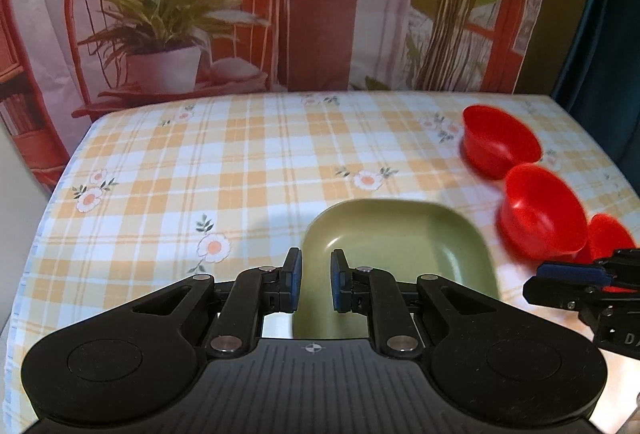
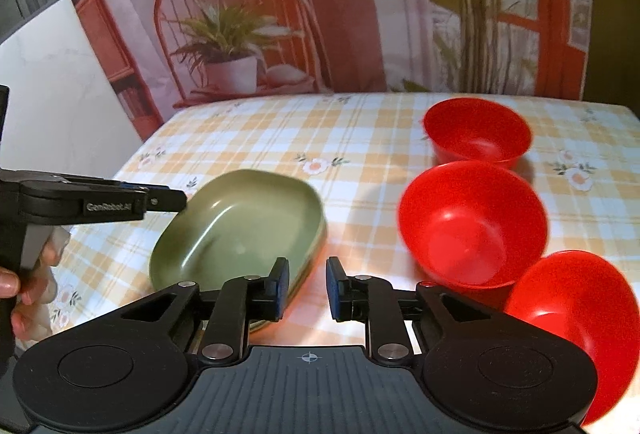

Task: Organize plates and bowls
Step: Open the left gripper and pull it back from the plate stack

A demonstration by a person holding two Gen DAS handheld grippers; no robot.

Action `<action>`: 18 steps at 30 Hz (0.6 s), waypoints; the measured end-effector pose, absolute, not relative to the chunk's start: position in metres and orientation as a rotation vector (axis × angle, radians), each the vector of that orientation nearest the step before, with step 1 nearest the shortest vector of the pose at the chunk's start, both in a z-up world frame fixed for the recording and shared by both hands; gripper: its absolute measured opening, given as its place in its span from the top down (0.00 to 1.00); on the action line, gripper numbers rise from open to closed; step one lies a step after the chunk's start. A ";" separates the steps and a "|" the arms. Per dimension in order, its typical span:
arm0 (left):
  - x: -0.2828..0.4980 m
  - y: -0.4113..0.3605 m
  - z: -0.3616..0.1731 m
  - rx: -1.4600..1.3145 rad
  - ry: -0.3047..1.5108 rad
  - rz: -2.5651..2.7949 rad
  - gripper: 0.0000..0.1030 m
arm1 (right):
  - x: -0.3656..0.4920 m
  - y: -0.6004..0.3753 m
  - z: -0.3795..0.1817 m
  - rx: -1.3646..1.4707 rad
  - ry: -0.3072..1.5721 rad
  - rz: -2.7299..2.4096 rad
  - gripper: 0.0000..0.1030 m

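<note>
A green square plate point(image 1: 400, 246) lies on the checked tablecloth; in the right wrist view point(image 2: 240, 234) it looks like a stack of such plates. Three red bowls stand in a row to its right: far point(image 2: 478, 132), middle point(image 2: 472, 222), near point(image 2: 576, 318). They also show in the left wrist view, far point(image 1: 500, 142), middle point(image 1: 542, 212) and near point(image 1: 608, 238). My left gripper point(image 1: 316, 280) is open and empty over the plate's near left edge. My right gripper point(image 2: 307, 288) is open and empty, just right of the plate's near corner.
The table point(image 1: 200, 162) is covered with a yellow plaid floral cloth. A printed backdrop of a chair and plants point(image 1: 168, 18) hangs behind it. The left gripper's body point(image 2: 80, 204) shows at the left of the right wrist view.
</note>
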State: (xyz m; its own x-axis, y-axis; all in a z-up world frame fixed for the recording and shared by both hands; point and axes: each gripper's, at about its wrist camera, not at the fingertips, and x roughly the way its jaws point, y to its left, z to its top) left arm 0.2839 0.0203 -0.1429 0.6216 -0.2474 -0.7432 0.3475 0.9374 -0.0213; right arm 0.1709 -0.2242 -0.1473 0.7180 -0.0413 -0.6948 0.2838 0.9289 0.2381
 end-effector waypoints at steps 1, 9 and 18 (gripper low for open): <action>0.281 0.017 -0.141 0.126 0.827 -0.348 0.84 | 0.167 -0.227 -0.146 0.347 0.743 -0.188 0.81; 0.252 -0.020 -0.130 0.090 0.796 -0.398 0.84 | 0.128 -0.253 -0.136 0.316 0.662 -0.255 0.81; 0.219 -0.061 -0.137 0.047 0.794 -0.420 0.84 | 0.090 -0.286 -0.142 0.318 0.628 -0.336 0.81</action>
State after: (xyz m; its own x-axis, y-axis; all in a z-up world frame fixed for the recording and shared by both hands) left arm 0.2194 -0.0608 -0.1366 0.6229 -0.3483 -0.7005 0.3834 0.9164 -0.1147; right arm 0.0901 -0.2860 -0.1420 0.7587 -0.2080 -0.6173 0.3979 0.8983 0.1864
